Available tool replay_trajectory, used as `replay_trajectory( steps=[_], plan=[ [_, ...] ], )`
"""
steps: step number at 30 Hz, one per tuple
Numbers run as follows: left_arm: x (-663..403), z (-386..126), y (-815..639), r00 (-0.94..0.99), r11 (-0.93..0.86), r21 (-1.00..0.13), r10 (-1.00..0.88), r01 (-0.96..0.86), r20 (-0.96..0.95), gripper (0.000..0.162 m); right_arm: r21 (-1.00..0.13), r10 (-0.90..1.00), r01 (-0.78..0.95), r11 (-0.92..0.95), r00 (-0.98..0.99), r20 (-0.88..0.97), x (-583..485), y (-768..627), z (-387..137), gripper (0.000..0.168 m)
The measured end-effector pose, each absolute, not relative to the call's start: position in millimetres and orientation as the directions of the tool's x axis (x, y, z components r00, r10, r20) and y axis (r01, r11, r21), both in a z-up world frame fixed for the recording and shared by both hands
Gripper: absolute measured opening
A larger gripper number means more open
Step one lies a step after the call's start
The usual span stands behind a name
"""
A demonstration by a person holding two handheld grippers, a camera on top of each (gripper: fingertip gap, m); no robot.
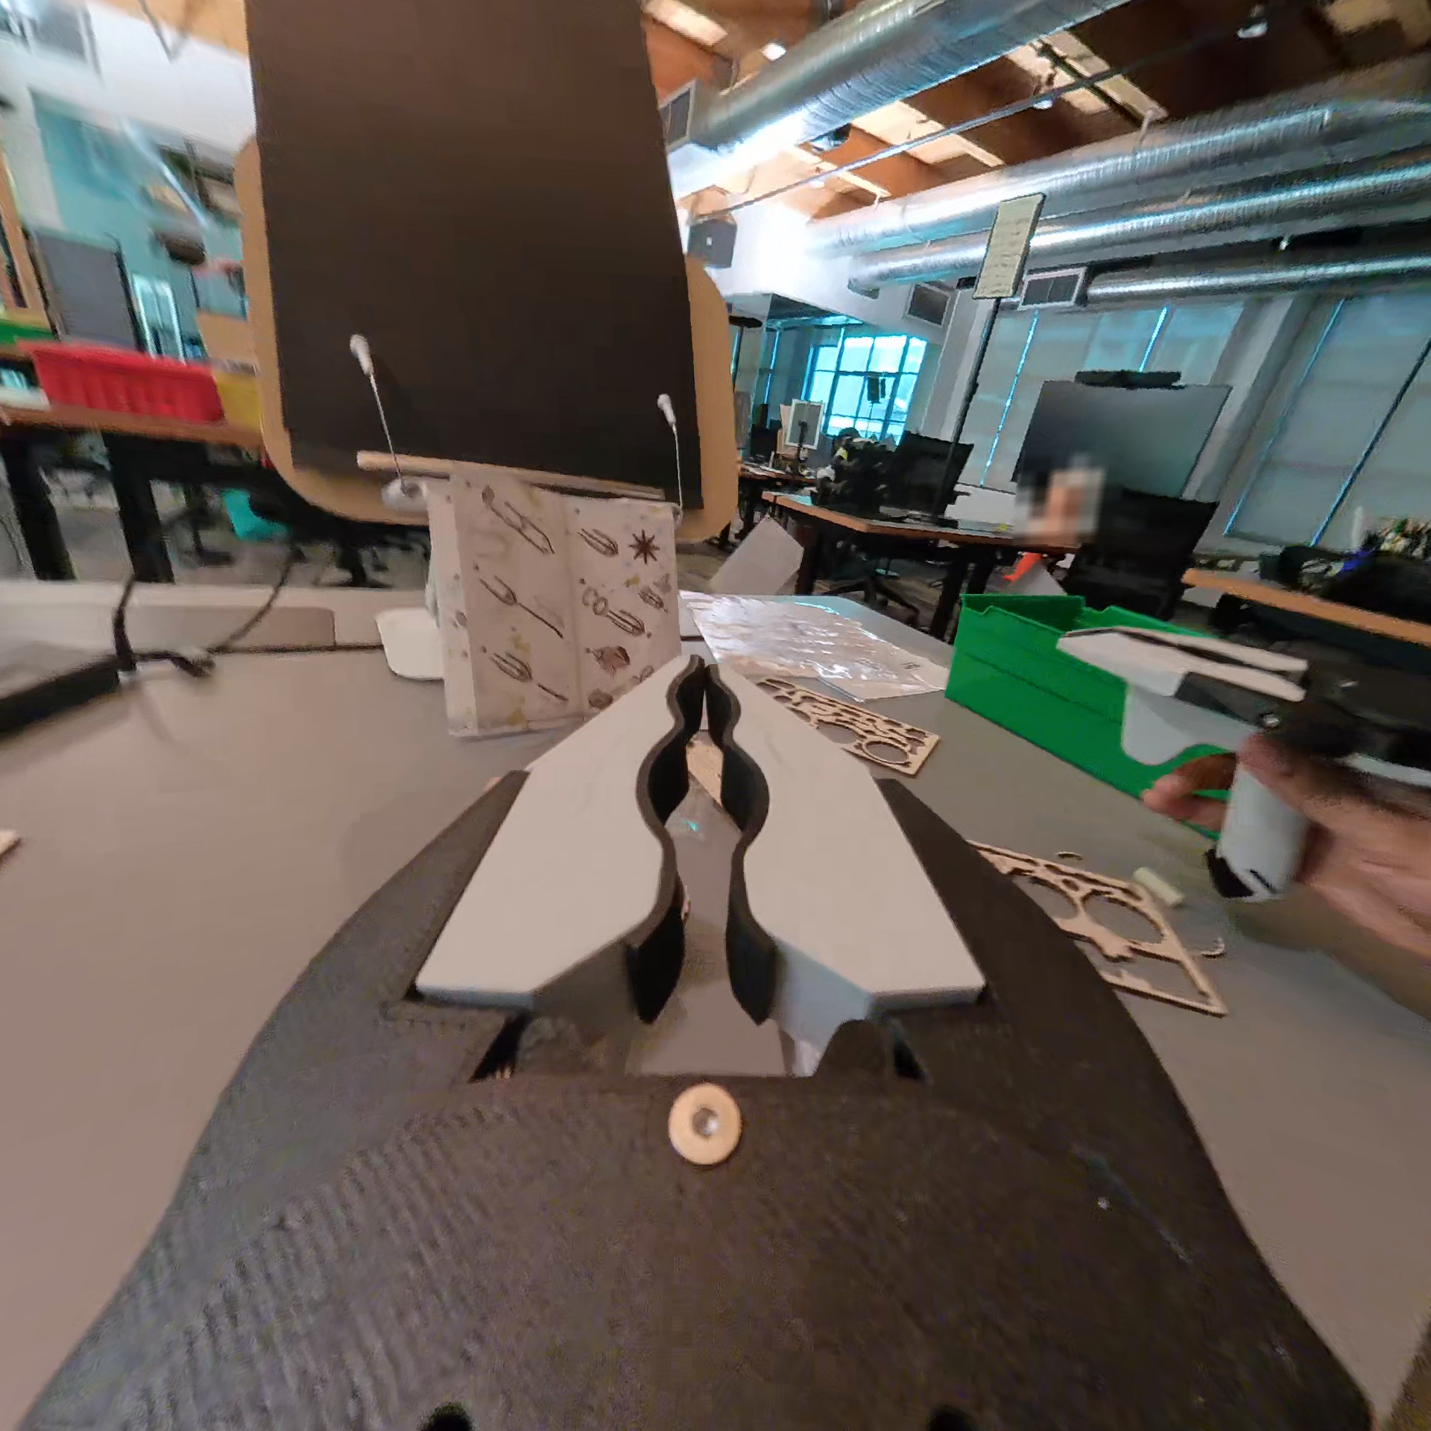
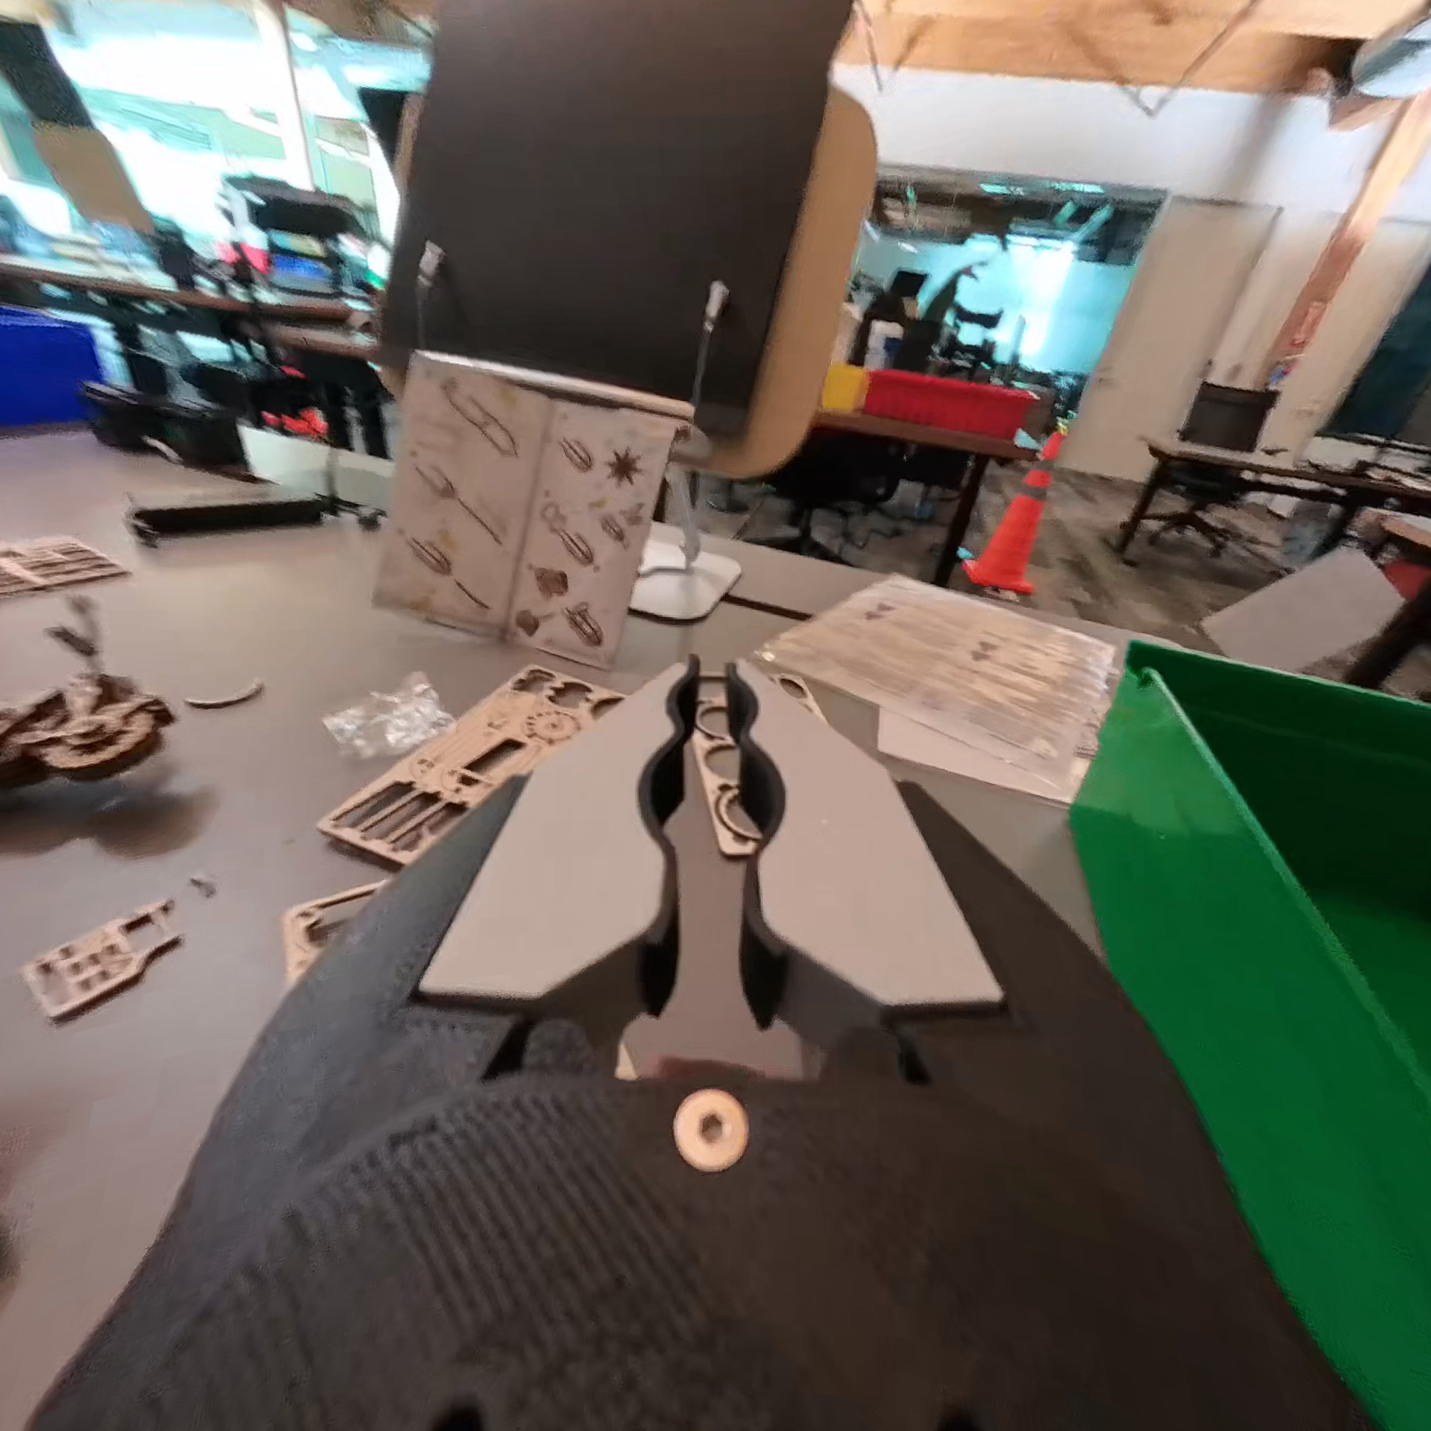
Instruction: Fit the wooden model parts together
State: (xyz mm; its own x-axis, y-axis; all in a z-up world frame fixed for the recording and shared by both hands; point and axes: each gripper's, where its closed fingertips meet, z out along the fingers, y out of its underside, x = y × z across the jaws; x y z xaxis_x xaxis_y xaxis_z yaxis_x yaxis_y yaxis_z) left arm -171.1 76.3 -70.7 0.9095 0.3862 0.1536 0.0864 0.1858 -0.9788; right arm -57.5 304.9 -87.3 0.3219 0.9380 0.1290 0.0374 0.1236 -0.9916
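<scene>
Here, two handheld tongs hovered over a grey table (image 2: 232,635) in a large workshop. In the left wrist view, the left tongs (image 1: 706,681) were nearly closed, the wavy black inner edges of the two grey fingers almost meeting at the tips with only a thin gap, and nothing was held between them. In the right wrist view, the right tongs (image 2: 711,681) stood the same way, a narrow slit between the tips and nothing gripped. Below and ahead of the right tongs lay flat wooden sheets (image 2: 464,759) with cut-out shapes, the parts of the model, resting on the table; a thin wooden strip with round holes (image 2: 724,790) showed through the gap between the fingers. A partly built wooden model (image 2: 77,732) sat at the far left of that view, well apart from the tongs, with a crumpled bit of clear plastic (image 2: 387,716) between it and the sheets. An open instruction booklet (image 2: 526,534) stood upright behind the sheets, under a dark board on a stand (image 2: 612,193). A green bin (image 2: 1254,890) sat at the right, beside a clear packet of wooden sheets (image 2: 952,681). In the left view, a hand (image 1: 1347,844) held the right tongs just in front of the green bin.
</scene>
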Motion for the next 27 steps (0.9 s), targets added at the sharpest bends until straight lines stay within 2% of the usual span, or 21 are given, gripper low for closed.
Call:
replay_trajectory(
  steps=[2,4,5,6,8,9,10,13,16,17,20,22,25,27],
  plan=[
    [-159.7,-62.4,80.7,0.933,0.208,-0.977,0.338,0.053,0.122,0.000,-0.989,0.927,0.081,0.125,0.345,0.146,-48.2,306.5,-83.9,0.000],
    [-139.6,-53.6,91.9,0.953,0.225,-0.952,0.172,0.208,0.249,0.046,-0.974,0.914,0.180,0.139,0.354,0.196,-38.5,308.2,-85.0,0.000],
    [-132.2,-56.7,97.4,0.949,0.187,-0.946,0.121,0.266,0.291,0.059,-0.967,0.919,0.205,0.153,0.331,0.216,-34.4,305.3,-85.5,0.000],
    [-132.5,-61.5,97.2,0.950,0.166,-0.953,0.141,0.255,0.279,0.054,-0.971,0.919,0.179,0.160,0.331,0.213,-30.9,304.0,-81.1,0.000],
    [-147.0,-59.6,83.7,0.941,0.239,-0.967,0.299,0.088,0.159,0.014,-0.977,0.936,0.081,0.199,0.279,0.213,-28.4,293.7,-70.6,0.000],
    [-152.5,-55.3,77.5,0.924,0.269,-0.962,0.356,0.043,0.141,0.000,-0.975,0.952,0.023,0.223,0.208,0.223,-29.8,281.6,-66.5,0.000],
    [-149.9,-52.4,75.3,0.927,0.284,-0.958,0.346,0.043,0.144,0.000,-0.972,0.958,-0.004,0.235,0.171,0.231,-31.7,275.9,-66.4,0.000],
    [-153.1,-56.4,72.1,0.924,0.349,-0.925,0.284,0.150,0.257,0.000,-0.978,0.980,0.059,0.198,0.005,0.198,-42.8,260.6,-89.1,0.000],
    [-160.0,-67.9,72.2,0.921,0.311,-0.940,0.310,0.138,0.237,0.000,-0.989,0.985,0.024,0.145,-0.103,0.142,-46.5,249.8,-88.6,0.000],
    [-161.5,-67.5,69.1,0.916,0.303,-0.943,0.320,0.141,0.240,0.000,-0.990,0.989,-0.001,0.138,-0.060,0.137,-47.8,256.9,-83.5,0.000],
    [-177.5,-79.8,58.9,0.882,0.241,-0.961,0.413,0.135,0.228,0.000,-0.984,0.952,-0.007,0.178,0.255,0.170,-52.0,301.8,-71.7,0.001],
    [-184.7,-90.3,57.8,0.878,0.174,-0.979,0.445,0.109,0.177,0.000,-0.975,0.928,0.069,0.211,0.298,0.222,-61.5,306.9,-81.2,0.008],
    [-180.8,-95.5,57.2,0.900,0.155,-0.979,0.395,0.131,0.183,0.000,-0.951,0.944,0.172,0.256,0.167,0.284,-79.5,285.1,-105.5,0.056],
    [-177.9,-93.2,53.8,0.901,0.194,-0.963,0.358,0.186,0.246,0.000,-0.944,0.945,0.195,0.267,0.142,0.296,-84.5,279.0,-109.4,0.077]
  ],
)
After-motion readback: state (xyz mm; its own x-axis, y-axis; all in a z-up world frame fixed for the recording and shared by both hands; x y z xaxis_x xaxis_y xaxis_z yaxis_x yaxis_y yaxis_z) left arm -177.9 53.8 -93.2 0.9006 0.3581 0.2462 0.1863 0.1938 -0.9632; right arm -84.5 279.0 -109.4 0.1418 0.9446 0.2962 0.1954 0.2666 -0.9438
